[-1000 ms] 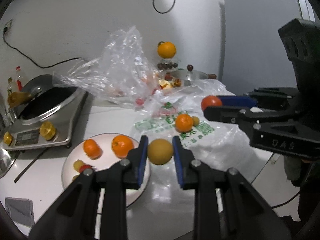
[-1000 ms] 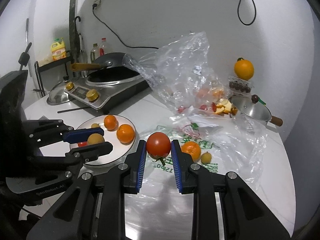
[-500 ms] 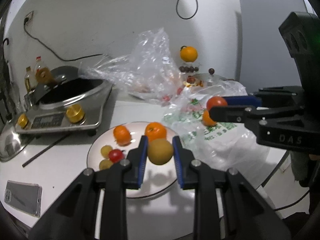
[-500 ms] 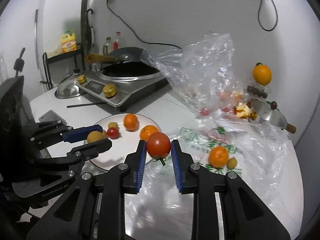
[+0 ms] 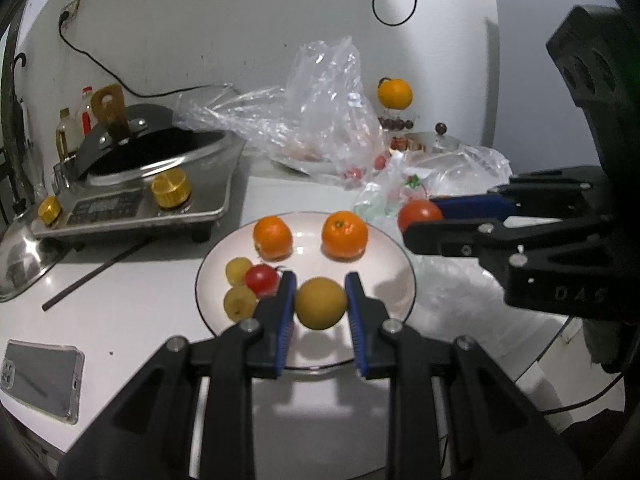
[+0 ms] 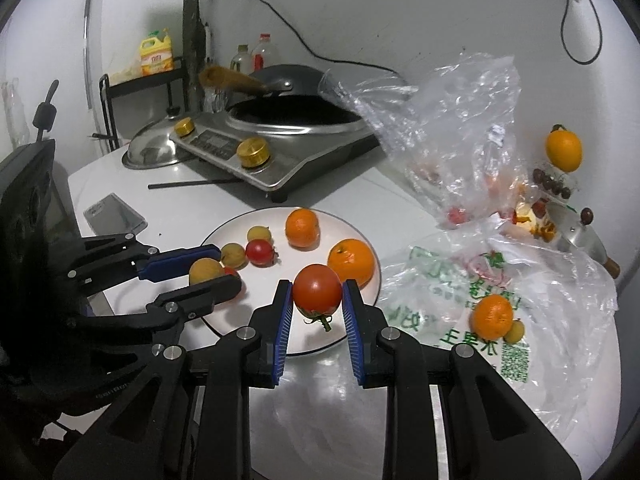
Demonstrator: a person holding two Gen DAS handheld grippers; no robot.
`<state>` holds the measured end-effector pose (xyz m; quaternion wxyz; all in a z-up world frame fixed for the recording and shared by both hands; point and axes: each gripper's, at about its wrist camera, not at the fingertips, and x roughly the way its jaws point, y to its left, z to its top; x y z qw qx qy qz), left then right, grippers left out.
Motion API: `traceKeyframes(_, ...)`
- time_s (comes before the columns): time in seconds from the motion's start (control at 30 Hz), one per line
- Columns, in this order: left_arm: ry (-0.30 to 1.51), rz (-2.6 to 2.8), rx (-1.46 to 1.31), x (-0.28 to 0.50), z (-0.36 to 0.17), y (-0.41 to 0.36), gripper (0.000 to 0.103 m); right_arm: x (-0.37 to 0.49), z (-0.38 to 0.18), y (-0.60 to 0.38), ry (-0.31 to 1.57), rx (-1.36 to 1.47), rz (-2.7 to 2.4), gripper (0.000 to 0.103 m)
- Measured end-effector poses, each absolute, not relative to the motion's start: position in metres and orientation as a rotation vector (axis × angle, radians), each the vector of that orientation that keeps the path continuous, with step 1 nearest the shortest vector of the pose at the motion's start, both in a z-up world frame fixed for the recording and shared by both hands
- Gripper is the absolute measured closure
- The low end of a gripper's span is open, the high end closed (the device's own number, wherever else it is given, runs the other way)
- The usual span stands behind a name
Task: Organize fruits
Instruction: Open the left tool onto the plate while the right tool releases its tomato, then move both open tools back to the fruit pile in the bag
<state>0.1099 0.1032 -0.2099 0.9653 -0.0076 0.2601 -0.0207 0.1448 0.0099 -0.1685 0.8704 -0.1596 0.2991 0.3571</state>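
While a second ago both tools hung beside the plate point(image 5: 404, 280), now left tool point(image 5: 320, 300) grips a pear point(image 5: 320, 303) and right tool point(image 6: 316, 300) a tomato point(image 6: 317, 289) over it.

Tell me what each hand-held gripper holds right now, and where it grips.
The left hand-held gripper clamps a yellow-brown round fruit across its sides, above the plate. The right hand-held gripper clamps a red tomato across its sides, stem pointing down.
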Motion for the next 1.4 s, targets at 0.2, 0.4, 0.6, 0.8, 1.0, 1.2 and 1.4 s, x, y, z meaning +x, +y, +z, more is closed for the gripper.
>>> traceKeyframes(0.2, 0.552, -0.048, -0.026, 0.114, -0.220, 0.108, 0.078, 0.148, -0.181, 0.020, 0.659, -0.347, 0.753, 0.076)
traceKeyframes(0.4, 0.579, -0.060, -0.032, 0.116, -0.230, 0.111, 0.078, 0.150, -0.194, 0.029, 0.695, -0.353, 0.764, 0.076)
traceKeyframes(0.6, 0.588, -0.067, -0.027, 0.118, -0.234, 0.114, 0.078, 0.152, -0.202, 0.035, 0.722, -0.356, 0.765, 0.076)
traceKeyframes(0.8, 0.596, -0.073, -0.054, 0.117, -0.233, 0.119, 0.073, 0.156, -0.209, 0.042, 0.761, -0.359, 0.766, 0.076)
traceKeyframes(1.0, 0.582, -0.063, -0.073, 0.112, -0.225, 0.125, 0.068, 0.160, -0.218, 0.048, 0.801, -0.356, 0.757, 0.076)
traceKeyframes(1.2, 0.548, -0.038, -0.084, 0.104, -0.214, 0.134, 0.049, 0.163, -0.221, 0.052, 0.826, -0.342, 0.759, 0.076)
traceKeyframes(1.4, 0.508, -0.016, -0.075, 0.099, -0.207, 0.135, 0.028, 0.164, -0.219, 0.050, 0.828, -0.330, 0.767, 0.076)
